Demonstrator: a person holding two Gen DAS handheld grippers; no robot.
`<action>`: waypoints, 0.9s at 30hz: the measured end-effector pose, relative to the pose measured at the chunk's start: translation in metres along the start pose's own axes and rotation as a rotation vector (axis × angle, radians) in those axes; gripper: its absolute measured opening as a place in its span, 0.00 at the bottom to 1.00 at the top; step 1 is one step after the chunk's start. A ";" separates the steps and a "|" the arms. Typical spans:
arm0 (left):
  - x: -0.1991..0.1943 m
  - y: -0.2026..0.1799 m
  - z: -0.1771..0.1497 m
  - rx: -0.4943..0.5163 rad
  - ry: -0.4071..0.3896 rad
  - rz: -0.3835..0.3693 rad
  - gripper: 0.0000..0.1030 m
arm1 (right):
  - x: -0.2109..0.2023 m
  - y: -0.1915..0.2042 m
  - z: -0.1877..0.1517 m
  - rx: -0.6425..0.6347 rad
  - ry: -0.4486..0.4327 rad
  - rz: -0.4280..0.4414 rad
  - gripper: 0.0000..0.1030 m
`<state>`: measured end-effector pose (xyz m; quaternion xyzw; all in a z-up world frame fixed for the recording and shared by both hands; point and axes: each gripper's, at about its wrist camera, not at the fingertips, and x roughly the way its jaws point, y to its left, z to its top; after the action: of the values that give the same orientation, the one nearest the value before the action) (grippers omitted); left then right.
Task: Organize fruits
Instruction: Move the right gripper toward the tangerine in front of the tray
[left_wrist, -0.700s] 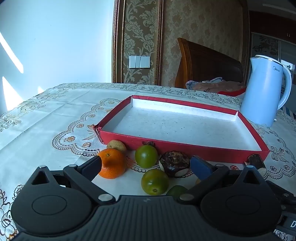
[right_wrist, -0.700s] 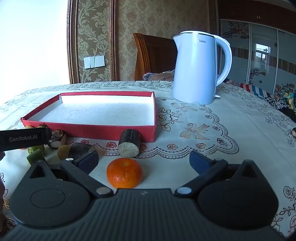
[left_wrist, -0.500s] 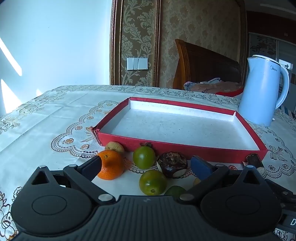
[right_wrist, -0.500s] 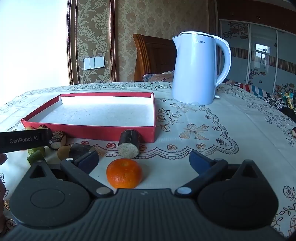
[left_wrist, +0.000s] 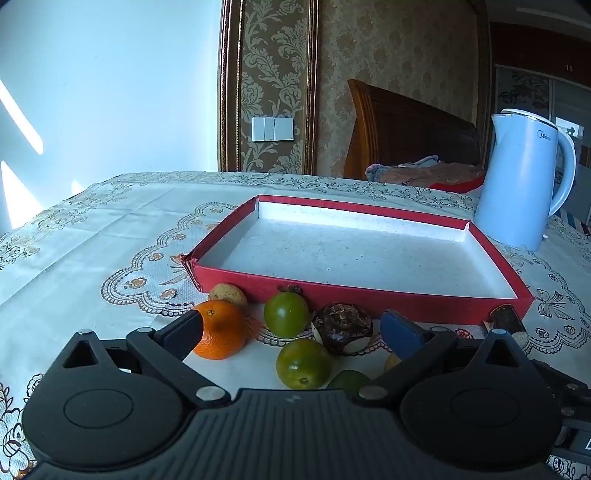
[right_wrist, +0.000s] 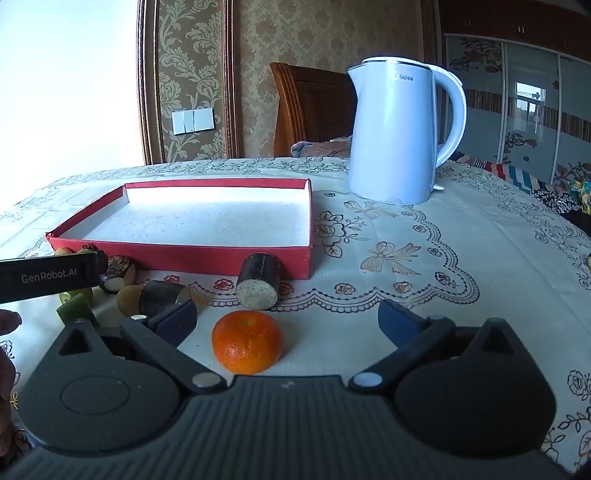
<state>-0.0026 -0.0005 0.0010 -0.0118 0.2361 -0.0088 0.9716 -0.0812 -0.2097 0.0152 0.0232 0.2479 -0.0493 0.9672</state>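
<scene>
An empty red tray (left_wrist: 417, 297) (right_wrist: 184, 253) with a white floor lies on the tablecloth. In front of it lie an orange (left_wrist: 221, 330), two green fruits (left_wrist: 286, 314) (left_wrist: 303, 363), a dark brown fruit (left_wrist: 341, 328) and a tan fruit (left_wrist: 227, 293). My left gripper (left_wrist: 291, 326) is open above them, its left finger by the orange. My right gripper (right_wrist: 288, 317) is open around a second orange (right_wrist: 247, 341), not touching it. A dark cut cylinder (right_wrist: 258, 280) lies just beyond it.
A white electric kettle (left_wrist: 524, 188) (right_wrist: 397, 134) stands to the right of the tray. A wooden chair (left_wrist: 406, 136) with cloth on it is behind the table. The left gripper's body (right_wrist: 48, 275) shows at the left of the right wrist view.
The left gripper has shifted slightly, so the fruits sit a little lower and the orange is closer to its left finger. The right gripper has barely moved.
</scene>
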 end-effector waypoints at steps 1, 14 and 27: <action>0.000 0.000 0.000 -0.001 0.001 0.001 1.00 | -0.001 0.000 0.000 -0.005 -0.003 0.005 1.00; 0.002 0.000 0.000 -0.001 0.012 0.008 1.00 | -0.006 0.004 0.000 -0.044 -0.031 0.040 1.00; 0.002 -0.001 -0.003 0.002 0.026 0.013 1.00 | -0.008 0.006 0.001 -0.069 -0.054 0.037 1.00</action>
<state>-0.0023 -0.0017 -0.0020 -0.0092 0.2486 -0.0029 0.9686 -0.0870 -0.2036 0.0198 -0.0070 0.2227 -0.0235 0.9746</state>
